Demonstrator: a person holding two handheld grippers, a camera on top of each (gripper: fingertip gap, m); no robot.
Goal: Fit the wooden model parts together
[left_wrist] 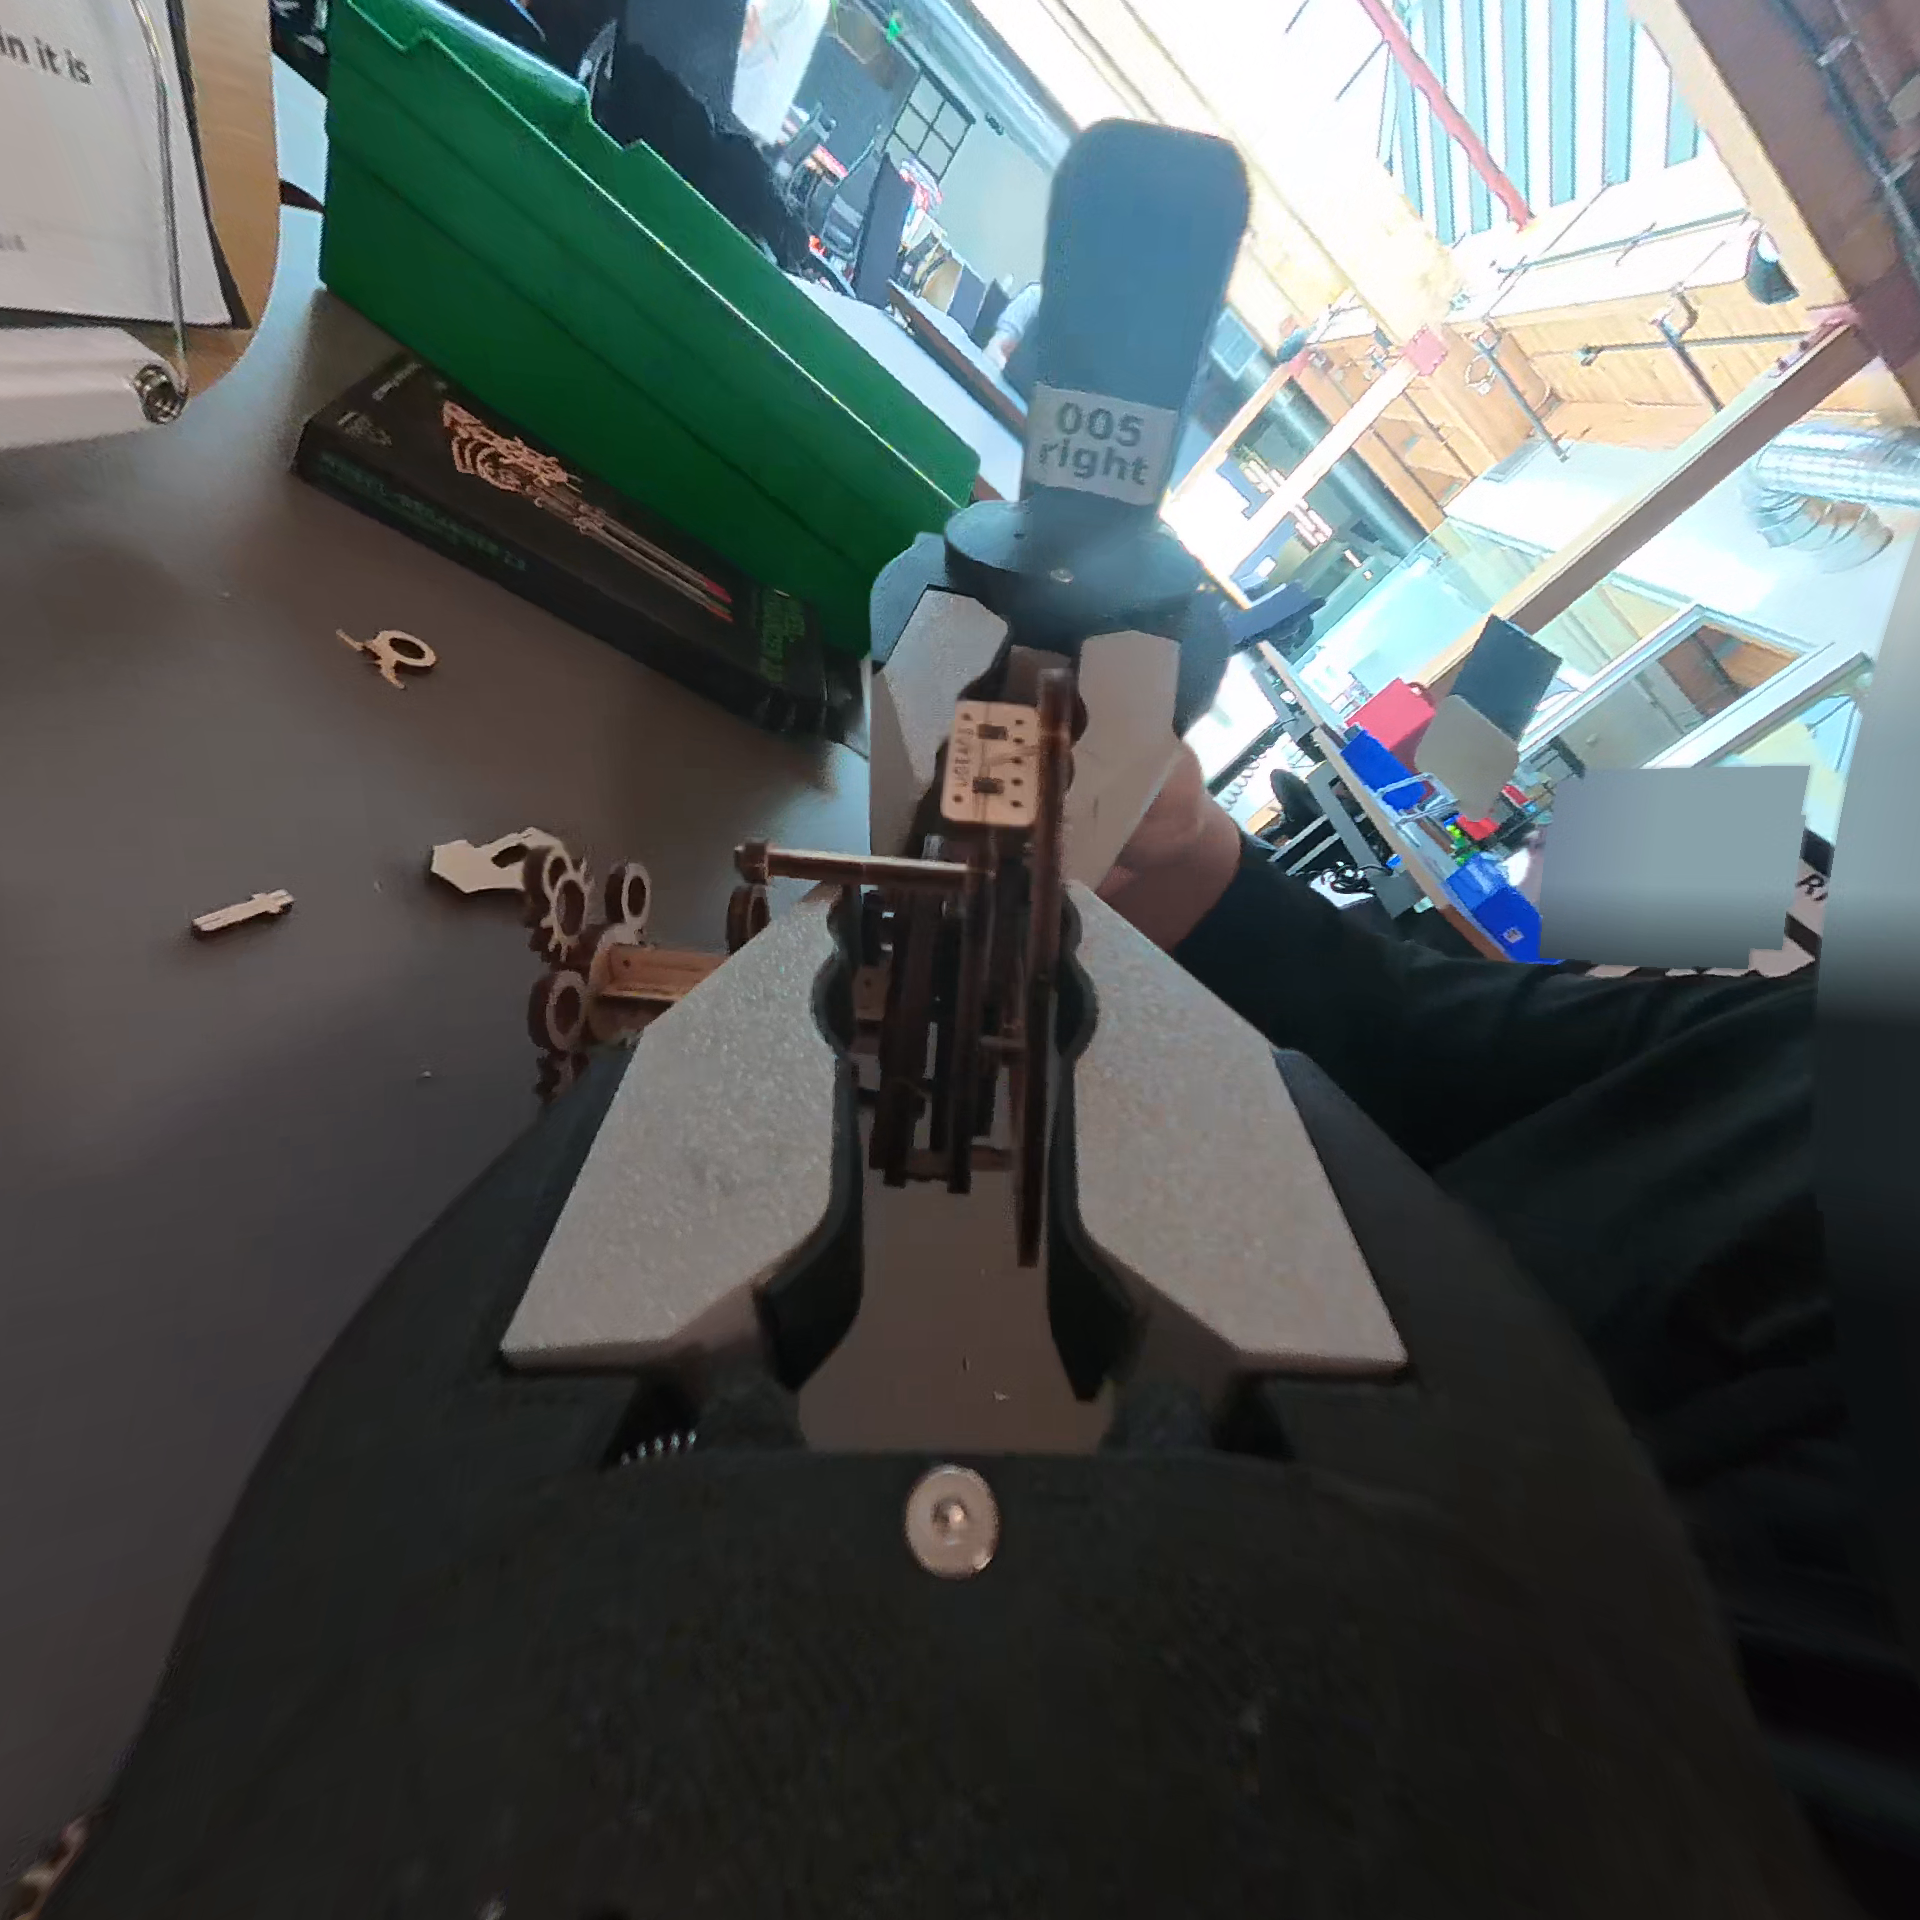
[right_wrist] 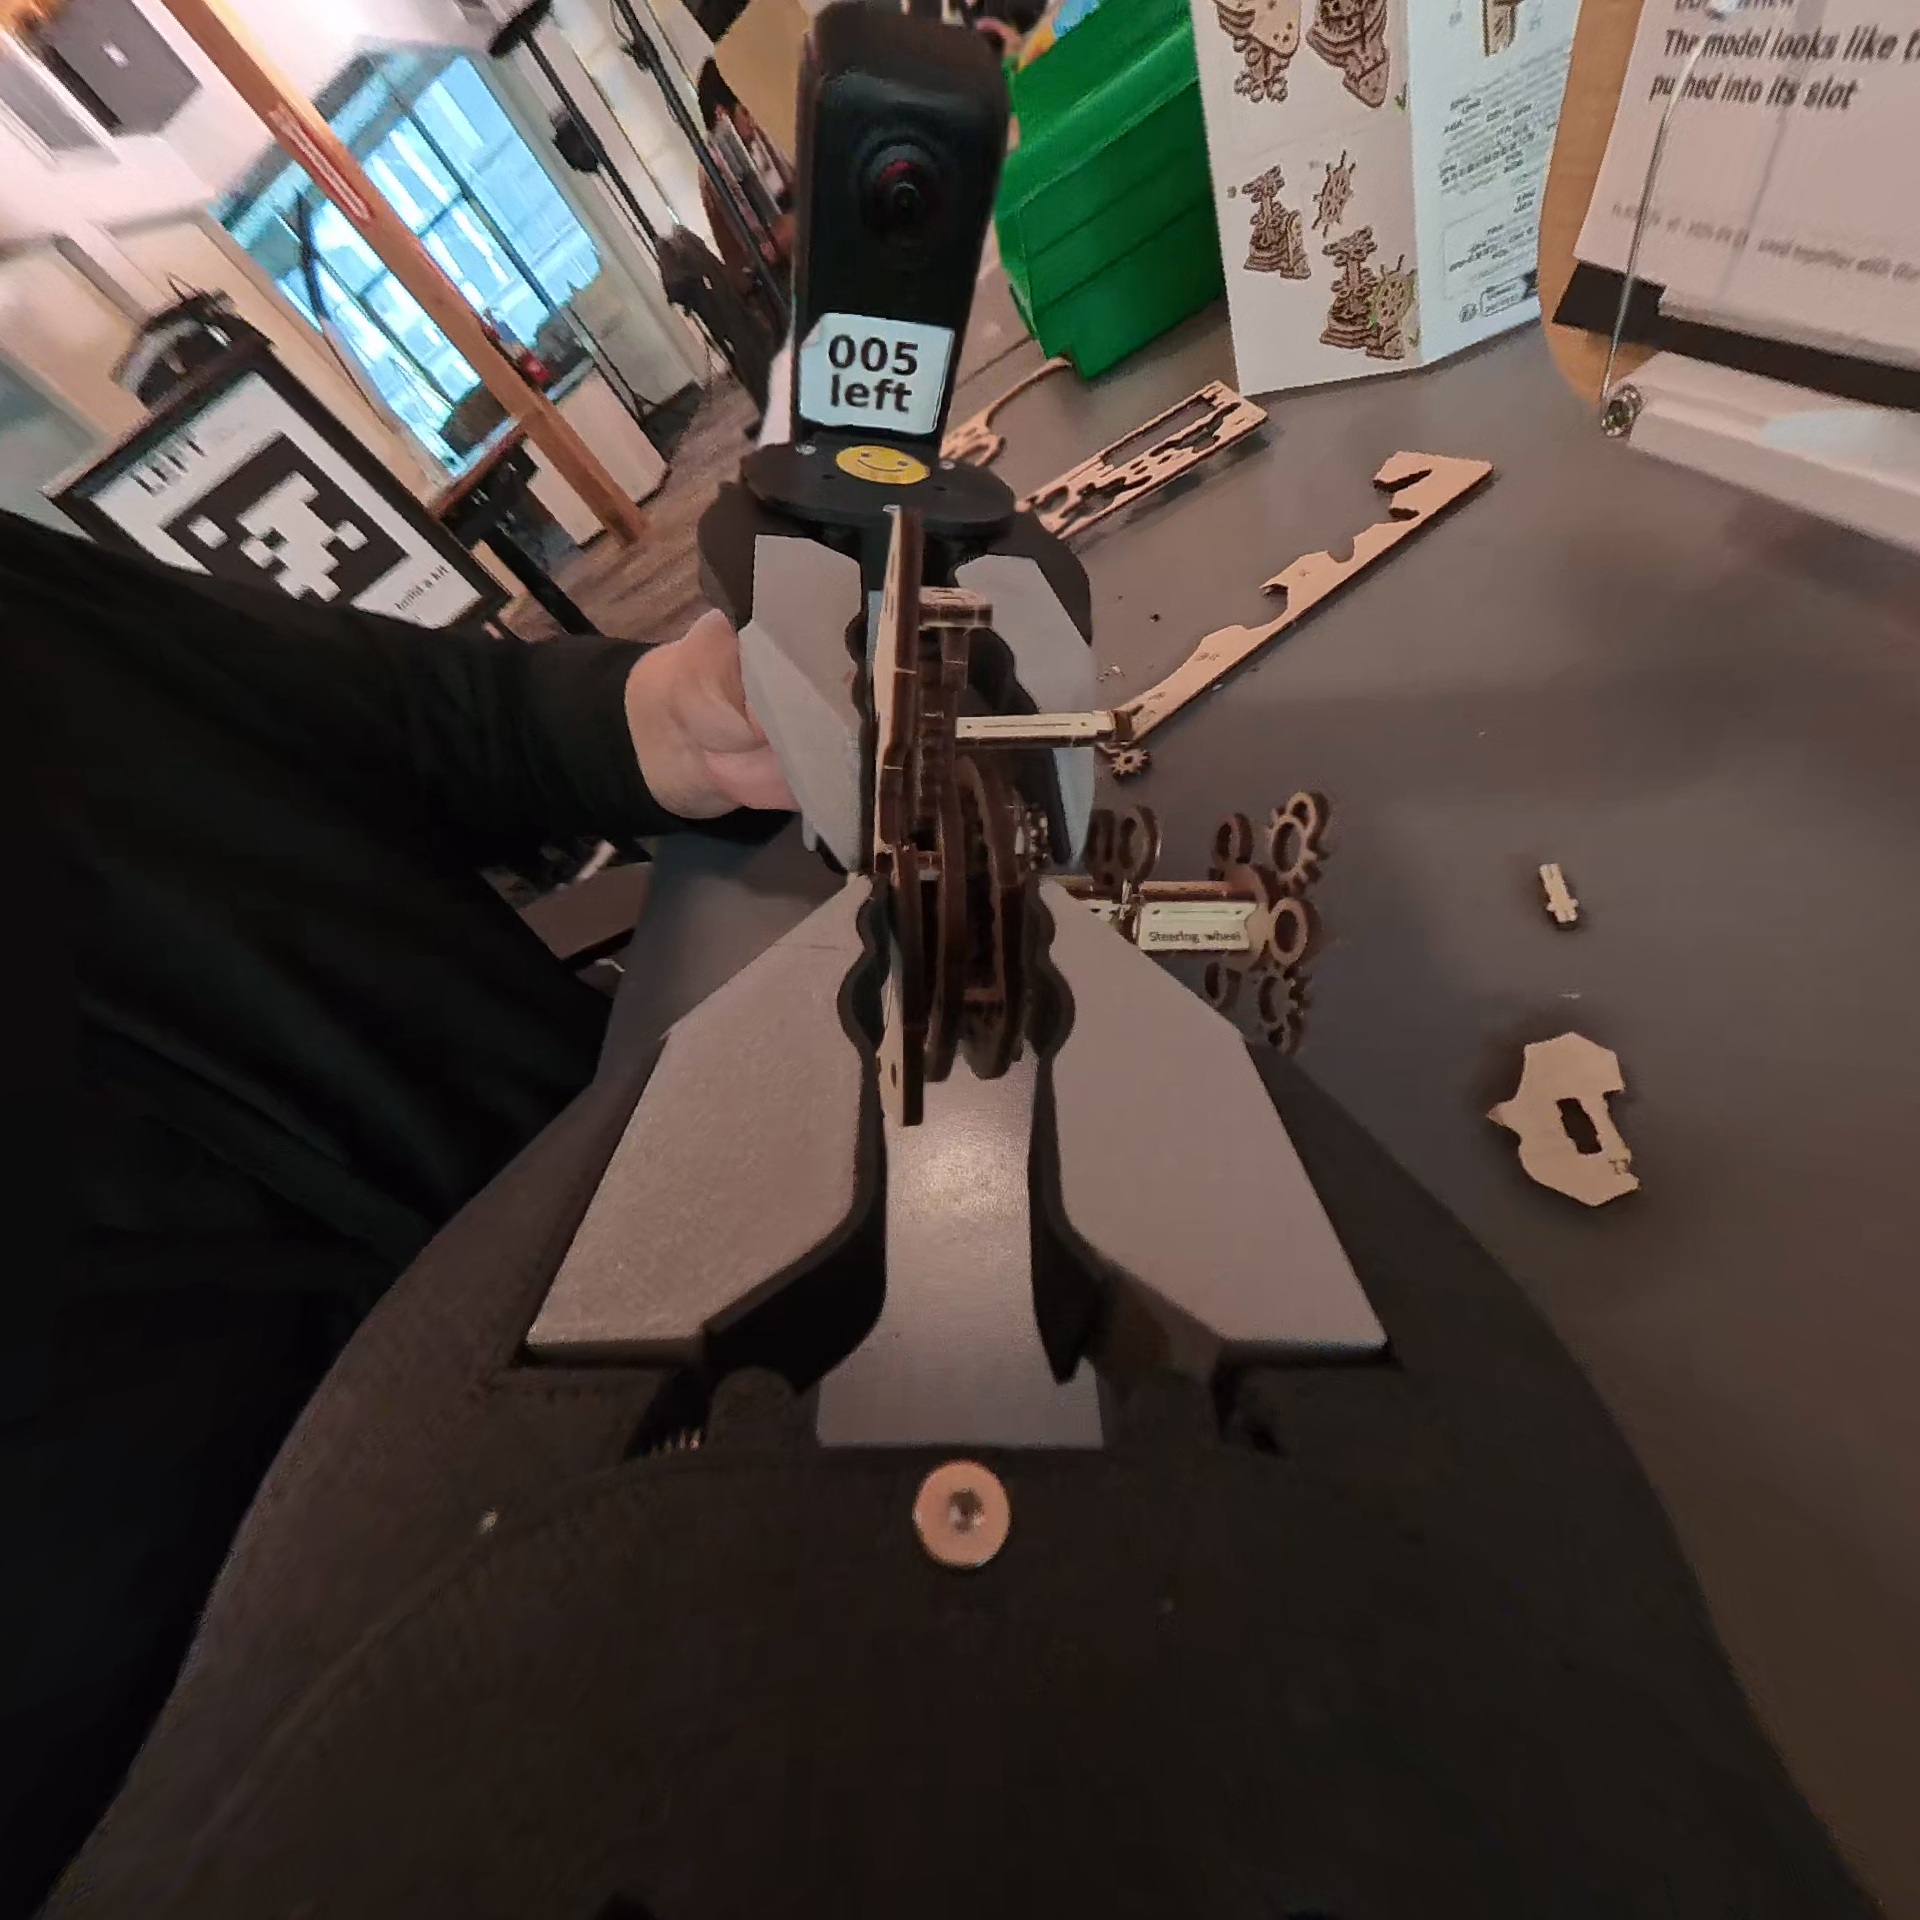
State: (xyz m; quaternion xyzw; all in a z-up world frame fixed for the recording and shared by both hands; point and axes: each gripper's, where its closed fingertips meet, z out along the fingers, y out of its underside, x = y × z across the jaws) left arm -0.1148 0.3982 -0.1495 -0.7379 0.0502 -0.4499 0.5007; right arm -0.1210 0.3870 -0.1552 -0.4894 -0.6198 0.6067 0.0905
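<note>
A dark and pale wooden gear model (left_wrist: 935, 1039) hangs in the air between both grippers. My left gripper (left_wrist: 945, 914) is shut on its near end. My right gripper (left_wrist: 1003, 821) faces it and is shut on the far end. In the right wrist view my right gripper (right_wrist: 956, 899) clamps the same model (right_wrist: 935, 935), with the left gripper (right_wrist: 951, 821) opposite. A thin wooden shaft (right_wrist: 1039, 727) sticks out sideways from the model. A cluster of gears on an axle (right_wrist: 1247, 914) lies on the dark table (right_wrist: 1662, 727).
Loose parts lie on the table: a flat cut piece (right_wrist: 1564, 1122), a small peg (right_wrist: 1558, 894), a long notched strip (right_wrist: 1299, 603), a punched sheet frame (right_wrist: 1143, 457). A green bin (left_wrist: 623, 312), a black box (left_wrist: 561, 551) and a white printed box (right_wrist: 1351, 177) stand behind. The grippers are tip to tip, or close to it. The flat cut piece (right_wrist: 1564, 1122) is about 11 cm from both grippers' fingertips. Seen from the left wrist view (left_wrist: 516, 857) as well.
</note>
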